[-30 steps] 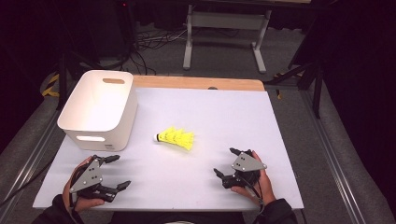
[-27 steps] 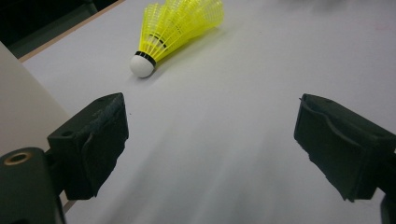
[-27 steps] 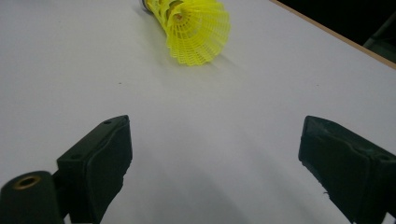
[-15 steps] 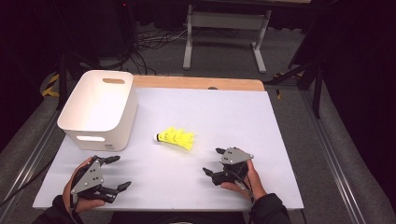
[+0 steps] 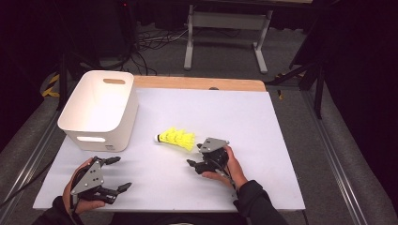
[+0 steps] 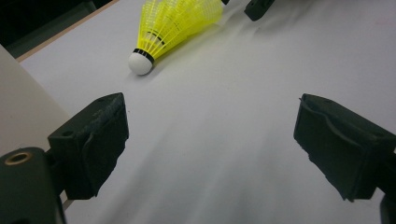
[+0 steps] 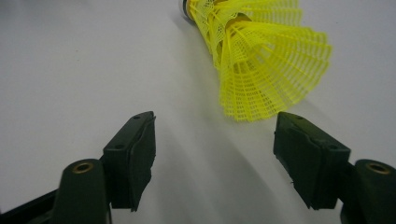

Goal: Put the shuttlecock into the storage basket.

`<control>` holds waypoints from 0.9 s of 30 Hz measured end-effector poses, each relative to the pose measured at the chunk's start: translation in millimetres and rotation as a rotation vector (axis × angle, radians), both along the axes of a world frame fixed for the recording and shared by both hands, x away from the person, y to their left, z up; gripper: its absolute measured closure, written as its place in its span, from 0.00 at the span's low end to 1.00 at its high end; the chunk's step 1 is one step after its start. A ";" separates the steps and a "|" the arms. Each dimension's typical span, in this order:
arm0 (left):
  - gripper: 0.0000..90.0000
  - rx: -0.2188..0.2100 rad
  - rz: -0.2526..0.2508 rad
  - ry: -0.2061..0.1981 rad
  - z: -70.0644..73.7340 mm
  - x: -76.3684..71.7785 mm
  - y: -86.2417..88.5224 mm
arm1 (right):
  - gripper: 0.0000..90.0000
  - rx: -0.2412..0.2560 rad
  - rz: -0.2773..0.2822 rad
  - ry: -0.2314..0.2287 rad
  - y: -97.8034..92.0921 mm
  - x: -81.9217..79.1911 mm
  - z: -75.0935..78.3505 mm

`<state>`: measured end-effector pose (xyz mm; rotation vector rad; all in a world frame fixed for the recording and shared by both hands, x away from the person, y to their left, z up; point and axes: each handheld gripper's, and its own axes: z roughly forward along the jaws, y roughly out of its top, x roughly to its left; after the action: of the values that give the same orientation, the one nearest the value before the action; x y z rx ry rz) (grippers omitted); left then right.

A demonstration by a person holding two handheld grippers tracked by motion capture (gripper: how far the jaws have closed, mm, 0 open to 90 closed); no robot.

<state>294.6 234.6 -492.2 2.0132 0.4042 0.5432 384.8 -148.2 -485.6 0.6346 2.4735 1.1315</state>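
Since the yellow shuttlecock (image 7: 259,60) lies just ahead, the right tongs (image 7: 243,154) gape wide to straddle its skirt; the left tongs (image 5: 112,174) wait, equally wide.

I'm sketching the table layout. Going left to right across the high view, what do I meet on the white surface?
Left gripper → white bin → yellow shuttlecock → right gripper, just short of the shuttlecock's skirt.

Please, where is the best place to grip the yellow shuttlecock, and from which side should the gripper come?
Probably at the open skirt end of the shuttlecock. It lies on its side, white cork pointing toward the bin, skirt facing the right gripper, whose open jaws could advance and close across the skirt.
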 end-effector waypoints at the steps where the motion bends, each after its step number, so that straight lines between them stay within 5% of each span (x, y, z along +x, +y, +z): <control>1: 0.12 -0.002 -0.001 0.000 0.1 -0.1 0.1 | 0.35 -0.005 -0.001 -0.002 3.3 2.0 -0.6; 13: 0.12 -0.002 -0.003 0.004 -0.5 -0.4 -0.9 | 0.46 0.019 0.012 0.004 34.3 22.8 6.8; 18: 0.12 -0.004 -0.005 0.003 -0.3 -0.7 -0.9 | 0.45 -0.013 0.010 0.015 44.7 27.2 5.4; 27: 0.12 0.010 -0.020 0.008 -1.6 -1.6 -4.1 | 0.49 0.002 -0.033 0.036 56.1 37.7 2.5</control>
<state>293.0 230.5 -493.8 2.0272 0.3862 0.5257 422.5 -92.1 -483.1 0.7001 2.4827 1.1192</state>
